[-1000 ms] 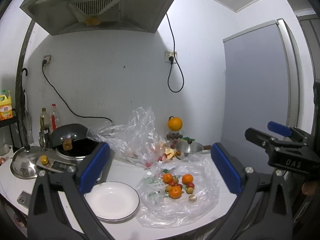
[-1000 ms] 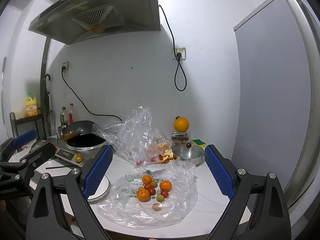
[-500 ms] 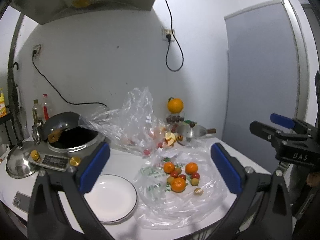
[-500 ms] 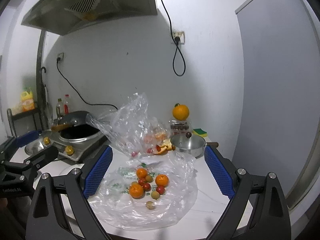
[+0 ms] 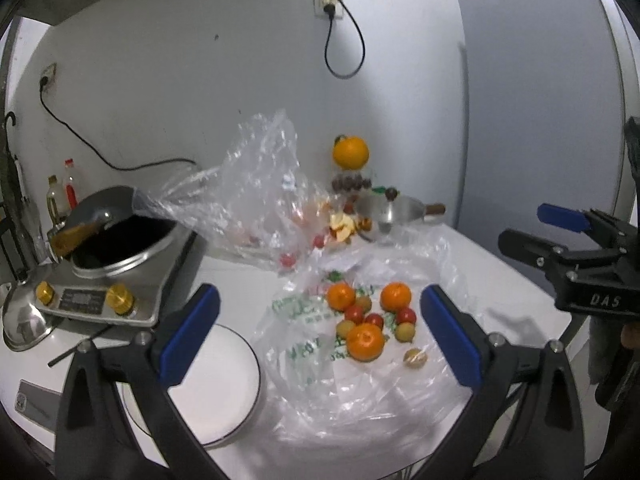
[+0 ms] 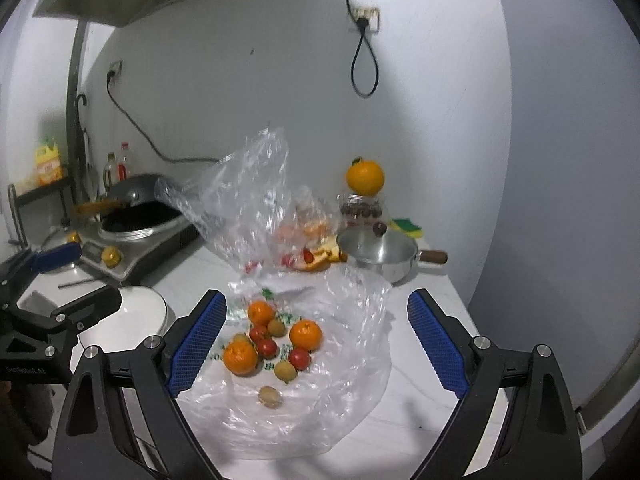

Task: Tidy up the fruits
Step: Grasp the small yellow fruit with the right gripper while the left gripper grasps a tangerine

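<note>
A pile of small fruit lies on a flat clear plastic bag [image 5: 360, 380] [image 6: 320, 400]: three oranges [image 5: 365, 342] [image 6: 240, 357], red cherry tomatoes [image 5: 354, 313] [image 6: 267, 347] and brownish-yellow small fruits [image 5: 415, 357] [image 6: 271, 397]. A white plate [image 5: 216, 384] [image 6: 128, 316] sits left of the bag. My left gripper [image 5: 320, 336] hovers open above the table's near edge, before the plate and fruit. My right gripper [image 6: 316, 344] is open too, held over the bag's near side. Both hold nothing.
A second crumpled bag [image 5: 256, 200] with fruit stands behind. A big orange [image 5: 350, 152] tops a jar beside a steel pot [image 6: 380, 256]. A wok on an induction cooker [image 5: 120, 256] fills the left. The table edge runs near me.
Both grippers have moved forward and tilted down toward the table, so the fruit pile and plate look larger and nearer. Both stay open and empty.
</note>
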A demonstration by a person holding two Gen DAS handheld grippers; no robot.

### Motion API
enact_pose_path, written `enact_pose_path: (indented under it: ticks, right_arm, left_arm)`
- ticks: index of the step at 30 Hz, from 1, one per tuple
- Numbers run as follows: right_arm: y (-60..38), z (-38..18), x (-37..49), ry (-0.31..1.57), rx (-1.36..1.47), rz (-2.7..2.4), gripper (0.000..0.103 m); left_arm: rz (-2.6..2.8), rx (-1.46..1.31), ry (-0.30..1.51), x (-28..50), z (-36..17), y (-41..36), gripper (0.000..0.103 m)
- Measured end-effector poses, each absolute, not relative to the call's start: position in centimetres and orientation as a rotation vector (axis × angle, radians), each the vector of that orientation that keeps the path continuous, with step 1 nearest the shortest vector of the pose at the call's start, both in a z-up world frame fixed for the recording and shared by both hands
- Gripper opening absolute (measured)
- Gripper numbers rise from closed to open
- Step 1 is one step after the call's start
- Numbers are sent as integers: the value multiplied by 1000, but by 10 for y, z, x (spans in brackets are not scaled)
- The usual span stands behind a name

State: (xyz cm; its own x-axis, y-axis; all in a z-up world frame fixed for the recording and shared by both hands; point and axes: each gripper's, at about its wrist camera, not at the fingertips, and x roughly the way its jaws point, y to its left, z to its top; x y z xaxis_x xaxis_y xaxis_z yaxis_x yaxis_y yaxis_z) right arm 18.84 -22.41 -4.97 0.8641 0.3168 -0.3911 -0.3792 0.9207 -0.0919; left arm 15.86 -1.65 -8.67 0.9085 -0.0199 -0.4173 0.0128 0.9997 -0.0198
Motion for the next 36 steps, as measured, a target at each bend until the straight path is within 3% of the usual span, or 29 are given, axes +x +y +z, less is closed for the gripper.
enact_pose_path:
  ticks: [2,7,9,14,15,17,22,27,36]
  right_arm:
    - [-222,-58,197,410,-176,379,87]
    - [-218,-81,217,489,-194,422,81]
    - [-214,-91,225,526,-211,441,70]
    - [-200,-119,243,624,-253,506,56]
    - [-197,-125,246,646,-258,520,49]
    - [-191,-138,253,689,-266,544,45]
    - [-182,-162,264,771,-261,583,43]
    - [-176,-176,271,827,-275,597,28]
    - [-178,-184,267,876,-274,640,27]
  left_arm:
    - [-23,2,463,166,-96,-19,92]
    - [-30,4,537,180,-121,-25,91]
    - [-33,-13,560,182,-129,-26,88]
    - [-36,-36,600,188,-144,-30,87]
    - [-40,-38,606,189,-147,-30,84]
    - [-47,-41,624,191,-151,-31,77]
    - [-36,-30,660,198,-164,-26,76]
    - [-33,-13,678,200,-172,-26,76]
    - [-52,3,705,210,-179,-35,76]
